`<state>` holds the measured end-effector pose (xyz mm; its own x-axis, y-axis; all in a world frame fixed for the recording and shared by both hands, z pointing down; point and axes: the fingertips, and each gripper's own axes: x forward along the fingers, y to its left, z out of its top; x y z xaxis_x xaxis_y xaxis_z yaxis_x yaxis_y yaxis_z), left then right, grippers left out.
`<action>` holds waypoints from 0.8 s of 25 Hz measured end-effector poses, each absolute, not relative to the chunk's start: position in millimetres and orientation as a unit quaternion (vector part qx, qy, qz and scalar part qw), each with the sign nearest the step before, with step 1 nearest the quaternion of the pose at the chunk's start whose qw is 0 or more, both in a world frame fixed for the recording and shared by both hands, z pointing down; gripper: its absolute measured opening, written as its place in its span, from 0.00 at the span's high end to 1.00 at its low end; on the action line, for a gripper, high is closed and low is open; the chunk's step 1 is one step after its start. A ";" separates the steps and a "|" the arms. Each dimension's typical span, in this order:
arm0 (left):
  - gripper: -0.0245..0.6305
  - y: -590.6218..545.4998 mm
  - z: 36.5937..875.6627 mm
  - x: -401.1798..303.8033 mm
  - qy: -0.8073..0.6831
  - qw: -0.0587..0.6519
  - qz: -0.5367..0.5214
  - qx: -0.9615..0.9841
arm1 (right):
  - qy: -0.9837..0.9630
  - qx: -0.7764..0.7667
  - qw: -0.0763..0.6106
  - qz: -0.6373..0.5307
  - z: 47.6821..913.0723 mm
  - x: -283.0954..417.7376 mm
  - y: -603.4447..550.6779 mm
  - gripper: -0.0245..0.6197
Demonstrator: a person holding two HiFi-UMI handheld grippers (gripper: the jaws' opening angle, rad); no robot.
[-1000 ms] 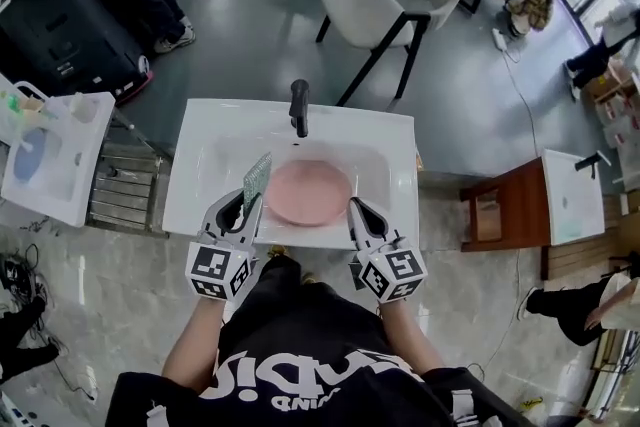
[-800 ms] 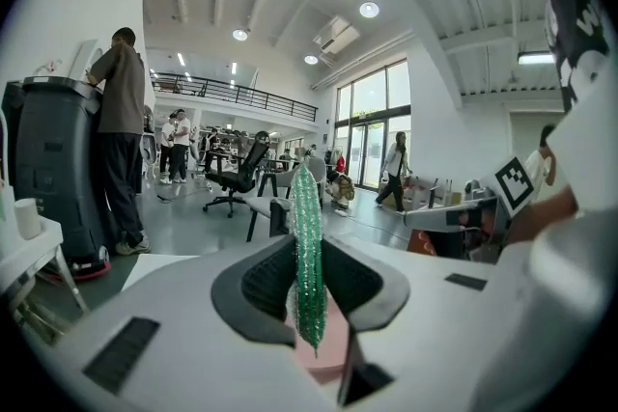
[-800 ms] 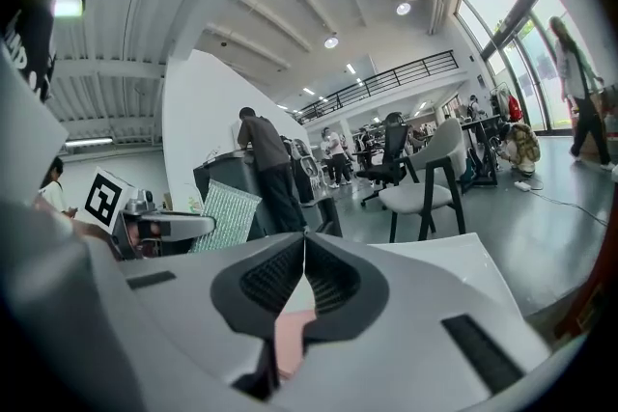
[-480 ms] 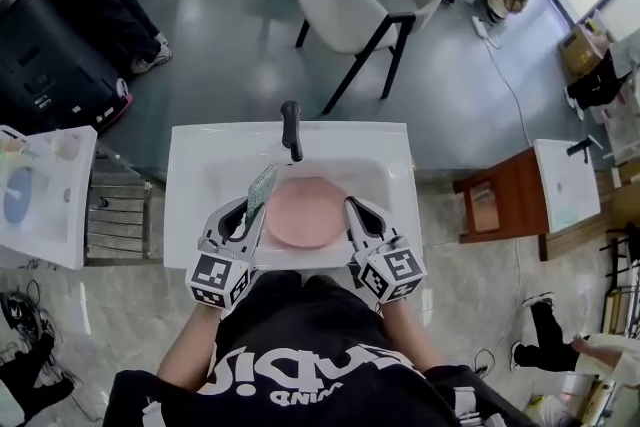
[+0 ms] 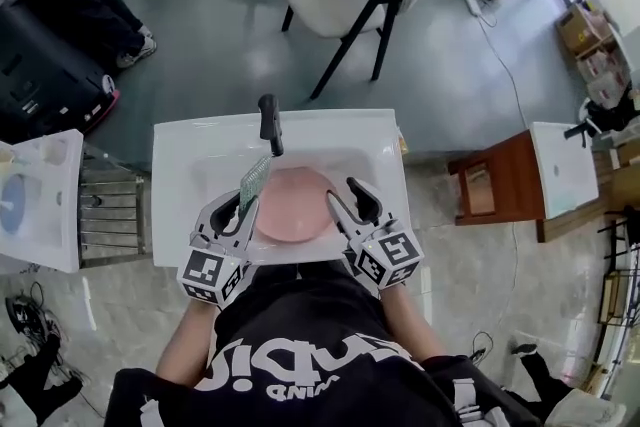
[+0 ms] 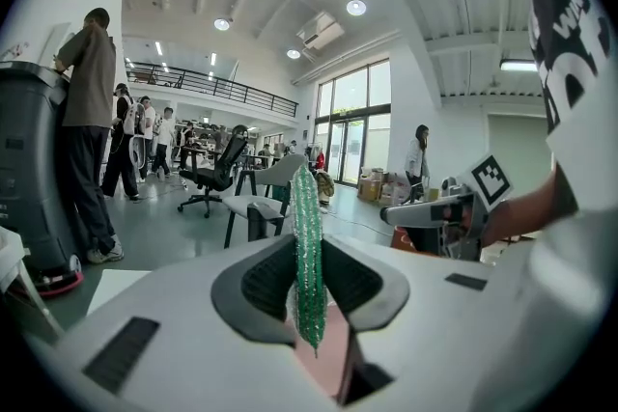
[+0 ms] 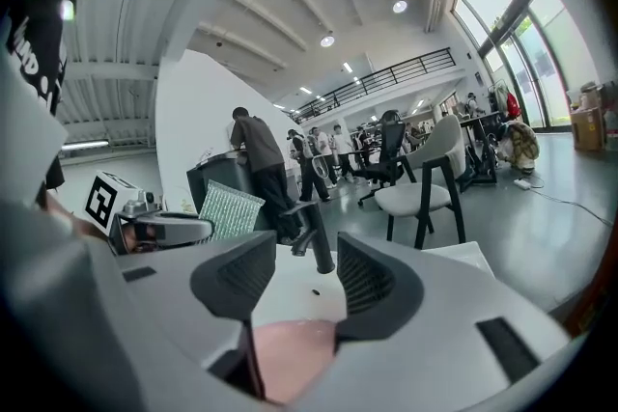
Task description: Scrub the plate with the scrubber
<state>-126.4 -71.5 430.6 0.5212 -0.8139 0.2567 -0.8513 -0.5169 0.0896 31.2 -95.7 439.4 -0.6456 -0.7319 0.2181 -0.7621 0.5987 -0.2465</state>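
While the left gripper [image 5: 243, 207] clamps the green scrubber [image 5: 256, 177] upright above the sink [image 5: 180, 155], the right gripper [image 5: 347, 196] is opening its jaws, and the edge of the pink plate [image 5: 290, 210] in the basin sits unpressed between them. Scrubbing appears not yet started. The next move calls for steadying the plate, then lowering the scrubber onto it.

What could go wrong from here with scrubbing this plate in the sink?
1. The right gripper has its jaws opening, with the rim of the pink plate low in the gap and unpressed. Unheld, the plate may slide in the sink when scrubbed.
2. The left gripper pinches the green scrubber edge-on, so pushing hard might twist it loose.
3. The black faucet stands just behind the plate, and a long stroke could hit it.
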 end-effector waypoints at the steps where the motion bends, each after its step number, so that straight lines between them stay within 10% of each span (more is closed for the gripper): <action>1: 0.82 -73.3 431.6 -122.5 -0.479 0.102 0.091 0.867 | -0.893 0.417 0.050 0.164 441.9 33.8 -98.4 0.65; 20: 0.82 -91.8 459.8 -84.4 -0.452 0.077 0.132 0.879 | -0.840 0.383 0.246 0.293 598.4 57.6 -110.7 0.68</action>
